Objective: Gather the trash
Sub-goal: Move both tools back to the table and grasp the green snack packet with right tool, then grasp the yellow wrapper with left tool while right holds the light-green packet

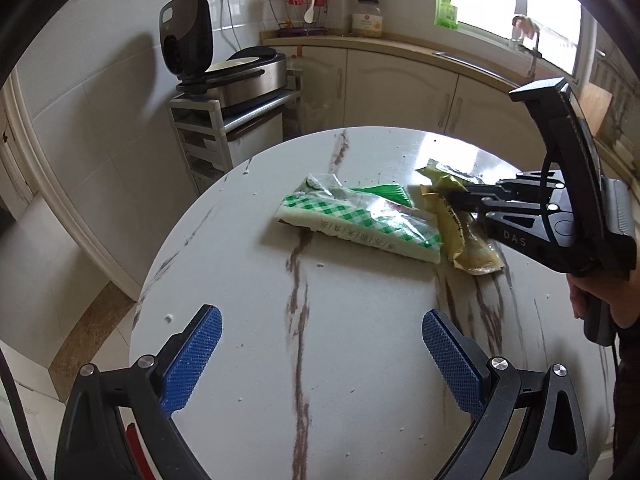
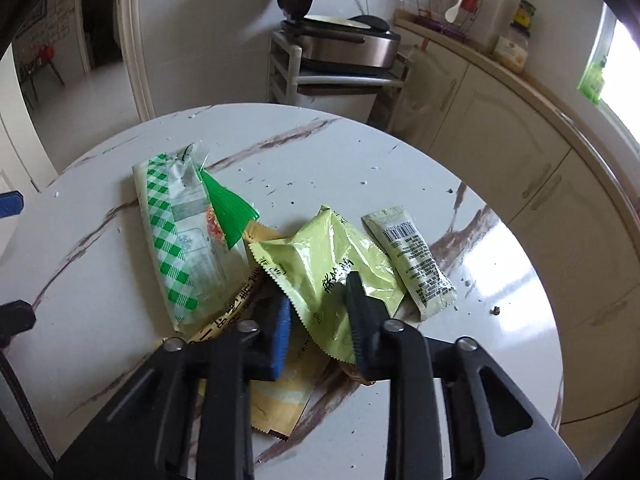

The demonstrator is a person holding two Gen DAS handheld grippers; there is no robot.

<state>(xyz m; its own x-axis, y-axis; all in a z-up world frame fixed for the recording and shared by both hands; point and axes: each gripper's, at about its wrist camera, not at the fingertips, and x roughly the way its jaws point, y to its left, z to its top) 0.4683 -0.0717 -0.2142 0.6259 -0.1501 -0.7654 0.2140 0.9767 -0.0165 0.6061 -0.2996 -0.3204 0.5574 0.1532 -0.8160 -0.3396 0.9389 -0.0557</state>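
Note:
Several wrappers lie on a round white marbled table (image 2: 360,160). My right gripper (image 2: 320,314) is shut on a crumpled light green wrapper (image 2: 320,252), its pads pinching the near edge. Under that wrapper lies a yellow wrapper (image 2: 280,396). To the left are a green-checked white package (image 2: 172,236) and a green plastic piece (image 2: 228,208); a small barcoded sachet (image 2: 412,256) lies to the right. In the left wrist view the right gripper (image 1: 454,200) reaches in from the right over the yellow wrapper (image 1: 468,248), beside the checked package (image 1: 352,220). My left gripper (image 1: 322,356) hangs open and empty over the table's near side.
An open-lidded cooker (image 1: 240,76) stands on a grey shelf rack (image 1: 200,136) beyond the table. Cream cabinets (image 1: 400,88) curve along the wall, with a jar (image 1: 367,12) and a wire basket (image 1: 298,4) on the counter. A hand (image 1: 592,292) holds the right gripper's handle.

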